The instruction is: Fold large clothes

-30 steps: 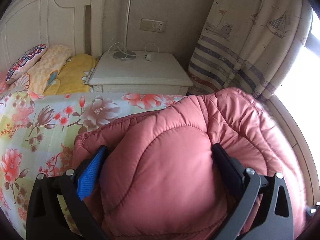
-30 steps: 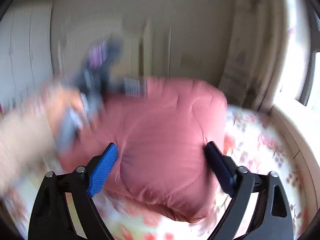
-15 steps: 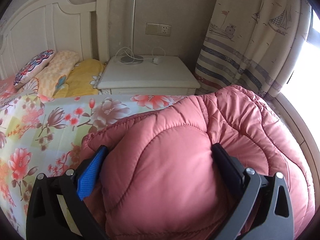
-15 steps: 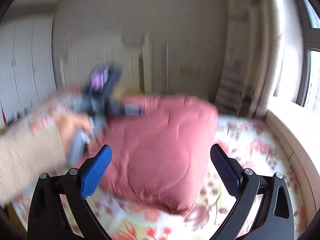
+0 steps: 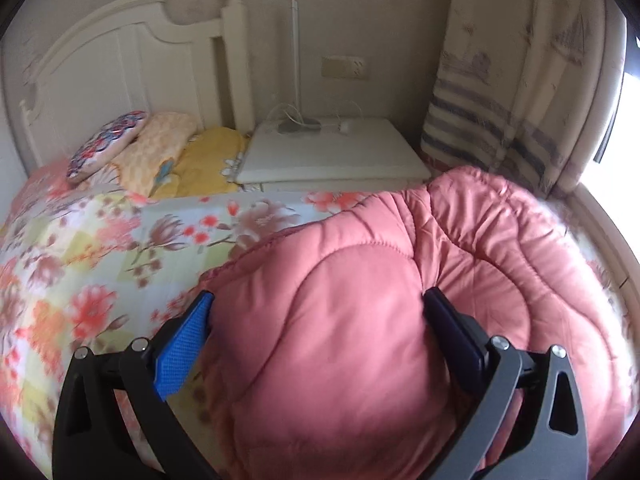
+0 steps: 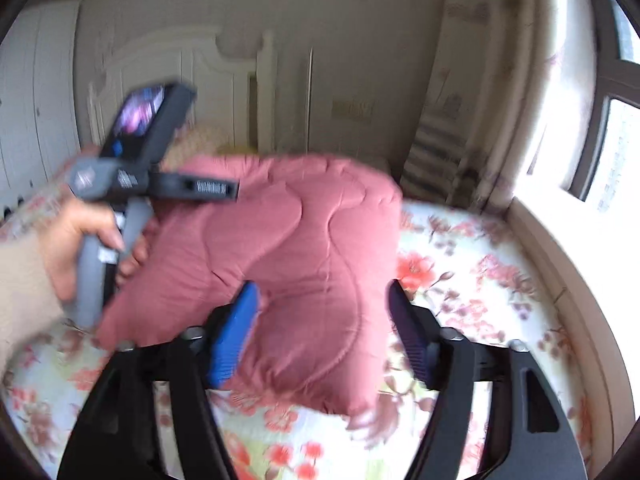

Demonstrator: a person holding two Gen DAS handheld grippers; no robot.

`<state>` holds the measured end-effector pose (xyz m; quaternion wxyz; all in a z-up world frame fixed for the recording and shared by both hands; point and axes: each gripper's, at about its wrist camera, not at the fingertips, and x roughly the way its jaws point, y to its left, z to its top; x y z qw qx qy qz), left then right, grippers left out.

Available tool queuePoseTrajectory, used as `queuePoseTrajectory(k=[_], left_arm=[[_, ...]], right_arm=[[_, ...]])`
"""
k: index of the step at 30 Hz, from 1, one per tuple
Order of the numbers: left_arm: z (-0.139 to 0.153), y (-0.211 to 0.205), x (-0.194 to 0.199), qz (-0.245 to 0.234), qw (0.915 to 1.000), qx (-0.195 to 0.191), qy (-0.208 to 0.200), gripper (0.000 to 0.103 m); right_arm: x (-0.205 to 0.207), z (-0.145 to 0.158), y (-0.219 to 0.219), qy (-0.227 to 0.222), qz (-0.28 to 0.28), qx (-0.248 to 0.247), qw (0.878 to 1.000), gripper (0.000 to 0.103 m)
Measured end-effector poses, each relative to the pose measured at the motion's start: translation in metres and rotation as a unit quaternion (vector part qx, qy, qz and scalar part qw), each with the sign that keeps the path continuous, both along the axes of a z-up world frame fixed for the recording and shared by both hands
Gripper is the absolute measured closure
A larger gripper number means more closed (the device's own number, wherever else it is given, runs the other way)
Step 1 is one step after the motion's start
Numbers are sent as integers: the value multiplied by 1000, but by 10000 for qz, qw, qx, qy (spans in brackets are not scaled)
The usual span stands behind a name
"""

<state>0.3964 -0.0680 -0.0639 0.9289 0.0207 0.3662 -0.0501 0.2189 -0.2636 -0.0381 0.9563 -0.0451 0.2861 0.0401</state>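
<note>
A pink quilted coat [image 5: 352, 340], folded into a thick bundle, lies on the flowered bed sheet [image 5: 100, 260]. My left gripper [image 5: 316, 300] stands wide across a puffed bulge of it. Its dark pad sinks into a crease and its blue pad sits against the coat's left edge. In the right wrist view the coat [image 6: 312, 240] lies ahead, and a person's hand [image 6: 76, 240] holds the left gripper's handle at its upper left corner. My right gripper [image 6: 324, 292] straddles the coat's near end. Its jaws are closing, blue pad touching, the other just beside the cloth.
A white nightstand [image 5: 336, 156] with a lamp stem and cables stands past the bed. Pillows [image 5: 160, 148] lie against the white headboard [image 5: 120, 68]. A striped curtain [image 5: 500, 100] hangs at the right. A bright window ledge [image 6: 560, 260] borders the bed's right side.
The right jaws have narrowed onto the coat's near end. The left view has tilted up, showing more headboard, while the coat keeps its place between the left jaws.
</note>
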Motion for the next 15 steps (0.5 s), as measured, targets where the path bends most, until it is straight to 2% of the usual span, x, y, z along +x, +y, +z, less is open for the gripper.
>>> queuePoseTrajectory(k=[1, 4, 8, 9, 11, 15], left_arm=[[7, 4, -12, 105, 9998, 7, -164, 2], [28, 14, -51, 434, 9965, 173, -697, 2], [55, 29, -106, 642, 9906, 234, -1184, 2], [62, 28, -122, 658, 9887, 306, -1310, 2], [77, 25, -153, 655, 9851, 551, -1494, 2], [96, 18, -208, 587, 9779, 870, -1805, 2]], right_arm=[[-9, 9, -3, -141, 12, -2, 9999, 15], [-39, 29, -12, -411, 38, 41, 9991, 15], [-58, 37, -21, -393, -157, 110, 9990, 15], [-60, 37, -24, -368, -235, 174, 9989, 15], [-62, 36, -29, -253, -369, 323, 9985, 4], [-78, 35, -25, -84, -501, 415, 9978, 4]])
